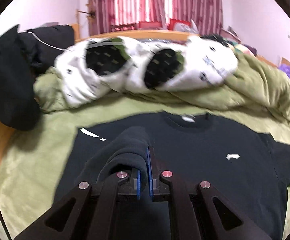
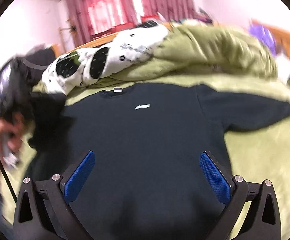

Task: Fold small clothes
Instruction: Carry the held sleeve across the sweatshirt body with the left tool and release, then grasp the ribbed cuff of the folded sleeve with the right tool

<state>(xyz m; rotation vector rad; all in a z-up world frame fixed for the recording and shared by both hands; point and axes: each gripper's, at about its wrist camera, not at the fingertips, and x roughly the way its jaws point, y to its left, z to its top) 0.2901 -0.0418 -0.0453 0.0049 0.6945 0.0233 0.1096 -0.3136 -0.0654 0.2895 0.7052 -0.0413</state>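
Left gripper [image 1: 144,172]: blue pads pinched nearly together on a bunched fold of dark fabric, judged to be the left sleeve [image 1: 125,150] of the sweatshirt, lifted and carried in over the chest.

Right gripper [image 2: 147,172]: jaws spread wide, nothing between them, hovering above the lower body of the sweatshirt [image 2: 145,132].

Sweatshirt lies face-up on the green bed cover [image 2: 255,156], collar away from the cameras, small white logo [image 2: 142,106] on the chest. Right sleeve [image 2: 251,110] lies stretched flat to the side, unfolded.

Progress, by judgement: early. First sleeve fold is in hand, not yet laid down. Left to do: the other sleeve, then folding the body.

Beyond the collar: rumpled green quilt [image 1: 255,84] and a white-and-black patterned garment [image 1: 135,66].
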